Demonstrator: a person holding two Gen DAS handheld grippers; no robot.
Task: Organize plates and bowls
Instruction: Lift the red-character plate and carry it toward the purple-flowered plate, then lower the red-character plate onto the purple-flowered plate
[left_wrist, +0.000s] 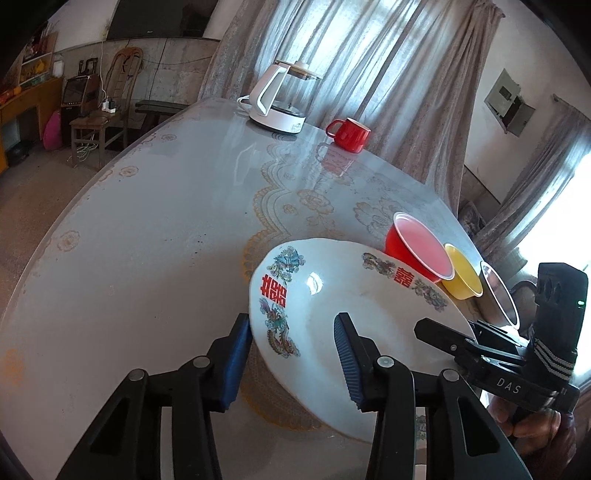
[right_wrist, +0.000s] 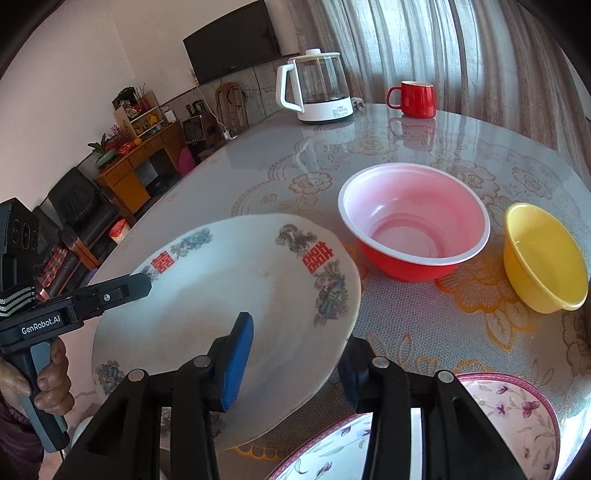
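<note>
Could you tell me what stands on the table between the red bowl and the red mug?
Nothing: in the right wrist view, only bare patterned table separates the red bowl from the red mug.

A home living room. Beyond the claws, a wall television (right_wrist: 232, 40) hangs above a wooden cabinet (right_wrist: 142, 166). Curtains (right_wrist: 443, 48) drape behind the table (right_wrist: 258, 155).

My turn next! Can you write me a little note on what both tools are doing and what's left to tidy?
Left tool: straddles one rim of the white plate, seemingly gripping.
Right tool: clamped on the opposite rim; the plate is tilted.
Red bowl and yellow bowl sit apart; flowered plate nearest.
Done: nothing stacked yet.
Left: set plate down, stack bowls.
</note>
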